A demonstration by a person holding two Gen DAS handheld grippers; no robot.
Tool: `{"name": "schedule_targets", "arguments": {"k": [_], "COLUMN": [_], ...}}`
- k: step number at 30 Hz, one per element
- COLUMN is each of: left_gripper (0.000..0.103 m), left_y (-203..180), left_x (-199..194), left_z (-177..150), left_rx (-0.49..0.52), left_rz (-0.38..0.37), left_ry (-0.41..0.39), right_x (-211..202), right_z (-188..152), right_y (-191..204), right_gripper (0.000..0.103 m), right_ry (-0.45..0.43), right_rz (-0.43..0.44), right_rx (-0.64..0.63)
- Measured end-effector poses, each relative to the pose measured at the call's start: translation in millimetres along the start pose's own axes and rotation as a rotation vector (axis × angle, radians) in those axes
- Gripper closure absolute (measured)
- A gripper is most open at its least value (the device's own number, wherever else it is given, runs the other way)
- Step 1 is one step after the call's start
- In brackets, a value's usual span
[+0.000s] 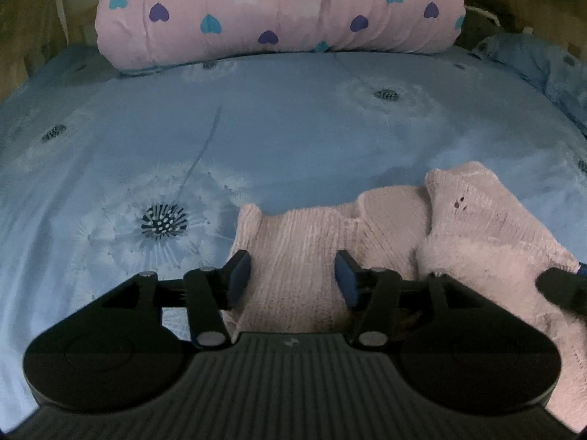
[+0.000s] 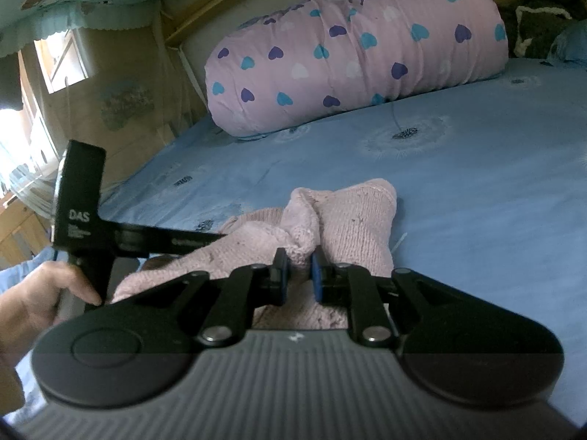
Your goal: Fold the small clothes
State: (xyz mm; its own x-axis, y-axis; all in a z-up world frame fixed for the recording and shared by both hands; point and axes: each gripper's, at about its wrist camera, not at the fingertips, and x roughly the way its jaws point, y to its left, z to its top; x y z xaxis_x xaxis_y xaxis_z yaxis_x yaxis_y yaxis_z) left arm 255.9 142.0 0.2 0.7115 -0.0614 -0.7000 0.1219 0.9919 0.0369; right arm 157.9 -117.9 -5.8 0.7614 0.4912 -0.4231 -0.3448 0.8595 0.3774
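Observation:
A small pale pink knitted garment (image 1: 304,253) lies bunched on the blue bed sheet (image 1: 293,128). My left gripper (image 1: 292,271) is open, its jaws apart over the garment's near left part, with knit showing between them. In the right wrist view my right gripper (image 2: 299,271) is shut on a raised fold of the pink garment (image 2: 352,220), pinching the knit between its blue pads. The left gripper's black body (image 2: 80,201) and the hand holding it show at the left of that view.
A rolled pink quilt with blue and purple hearts (image 1: 279,7) lies across the far side of the bed. A blue pillow (image 1: 543,62) sits at the far right. Wooden walls and a window (image 2: 62,58) stand to the left of the bed.

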Motion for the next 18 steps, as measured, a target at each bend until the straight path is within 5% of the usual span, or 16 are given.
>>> {"name": "schedule_targets", "arguments": {"k": [2,4,6,12,18], "left_gripper": [0.049,0.074,0.083,0.085,0.084], "left_y": [-1,-5,-9,5,24], "left_x": [-2,-5,-11,-41,-17], "left_z": [-1,-2,-3,-2,-2], "left_rx": [-0.003,0.020,0.021,-0.050,-0.108], "left_rz": [-0.003,-0.018,-0.018,0.044,0.102], "left_ry": [0.001,-0.005,-0.024,-0.176,-0.069], "right_x": [0,0,0,-1,-2], "right_z": [0,0,0,0,-1], "right_y": [0,0,0,-1,0], "right_gripper": [0.088,0.088,0.088,0.088,0.088], "right_ry": [0.000,0.000,0.000,-0.002,-0.006], "right_rz": [0.000,0.001,0.001,0.004,0.003], "right_rx": [0.000,0.002,0.000,0.008,0.008]}}
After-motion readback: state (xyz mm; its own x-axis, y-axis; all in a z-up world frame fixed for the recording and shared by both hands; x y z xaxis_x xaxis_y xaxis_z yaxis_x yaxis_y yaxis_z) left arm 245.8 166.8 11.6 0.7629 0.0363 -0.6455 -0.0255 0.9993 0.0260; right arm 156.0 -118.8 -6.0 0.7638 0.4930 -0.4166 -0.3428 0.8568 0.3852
